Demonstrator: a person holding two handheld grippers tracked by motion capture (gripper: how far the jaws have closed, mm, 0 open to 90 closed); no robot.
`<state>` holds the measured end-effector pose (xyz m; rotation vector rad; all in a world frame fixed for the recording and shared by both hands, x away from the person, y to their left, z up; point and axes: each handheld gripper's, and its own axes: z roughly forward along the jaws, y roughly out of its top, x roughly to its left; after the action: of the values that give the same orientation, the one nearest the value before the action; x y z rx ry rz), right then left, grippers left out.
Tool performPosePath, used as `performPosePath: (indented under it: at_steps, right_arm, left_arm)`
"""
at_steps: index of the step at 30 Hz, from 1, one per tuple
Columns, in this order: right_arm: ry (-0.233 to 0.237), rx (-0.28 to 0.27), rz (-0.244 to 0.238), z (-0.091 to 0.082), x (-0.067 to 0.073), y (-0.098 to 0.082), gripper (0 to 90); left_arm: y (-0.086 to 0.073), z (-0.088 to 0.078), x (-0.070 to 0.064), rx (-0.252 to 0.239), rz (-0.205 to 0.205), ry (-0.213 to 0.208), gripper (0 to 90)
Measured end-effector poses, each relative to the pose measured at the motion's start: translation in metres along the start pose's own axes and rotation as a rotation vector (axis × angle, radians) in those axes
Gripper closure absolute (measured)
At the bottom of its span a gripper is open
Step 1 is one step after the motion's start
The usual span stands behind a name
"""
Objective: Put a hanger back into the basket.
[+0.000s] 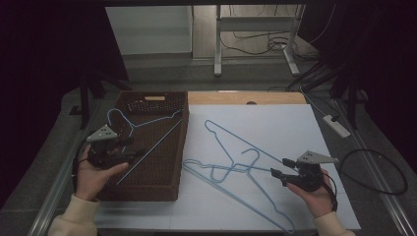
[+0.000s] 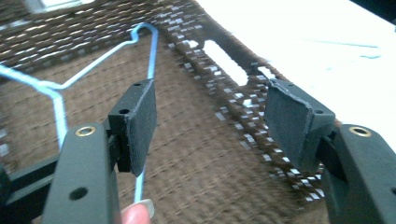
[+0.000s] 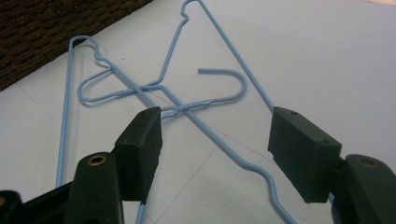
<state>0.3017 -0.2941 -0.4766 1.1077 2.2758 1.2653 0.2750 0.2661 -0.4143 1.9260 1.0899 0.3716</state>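
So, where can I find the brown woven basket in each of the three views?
High view: brown woven basket left of centre, on the white board.
Left gripper view: it spreads behind the jaws, with a blue hanger in it.
Right gripper view: top-left corner.
Shared landmark: the white board.

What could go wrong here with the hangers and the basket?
The hanger in the basket leans on the basket's rim, so it might slip or tip out. The two hangers on the table lie crossed, so lifting one with the open right gripper could drag the other along. The open left gripper may snag the wire.
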Motion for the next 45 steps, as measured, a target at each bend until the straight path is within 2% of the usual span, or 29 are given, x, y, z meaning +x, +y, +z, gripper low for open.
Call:
performPosePath:
  at_steps: [1,3,4,9,18,27,35,40,45]
  right_arm:
    - [0.0,0.0,0.0,0.0,0.0,0.0,35.7]
    - [0.0,0.002,0.0,0.0,0.0,0.0,35.7]
    - [-0.001,0.005,-0.001,0.0,0.0,0.0,35.6]
    - [-0.002,0.009,-0.008,0.001,0.0,0.0,35.6]
    - [-0.003,0.018,-0.013,0.001,0.0,-0.001,35.5]
    - [-0.006,0.023,-0.012,0.002,0.001,-0.001,35.4]
    - [-0.026,0.037,-0.003,-0.001,0.0,0.0,35.5]
    - [-0.032,0.044,-0.013,-0.003,0.003,0.002,35.5]
    - [-0.037,0.056,-0.043,-0.004,0.009,0.002,35.4]
  left_arm:
    - [0.0,0.0,0.0,0.0,0.0,0.0,35.4]
    - [0.0,0.002,-0.01,-0.016,0.011,-0.034,35.2]
    - [0.0,0.002,-0.01,-0.016,0.011,-0.034,35.2]
    - [-0.002,0.008,-0.03,-0.031,0.041,-0.103,34.9]
    - [-0.004,0.024,-0.048,-0.017,0.06,-0.149,34.7]
    - [-0.005,0.027,-0.052,-0.017,0.063,-0.151,34.8]
    - [-0.008,0.025,-0.054,-0.024,0.071,-0.145,34.8]
    - [-0.01,0.023,-0.056,-0.024,0.07,-0.145,34.7]
    - [-0.012,0.021,-0.059,-0.022,0.074,-0.144,34.7]
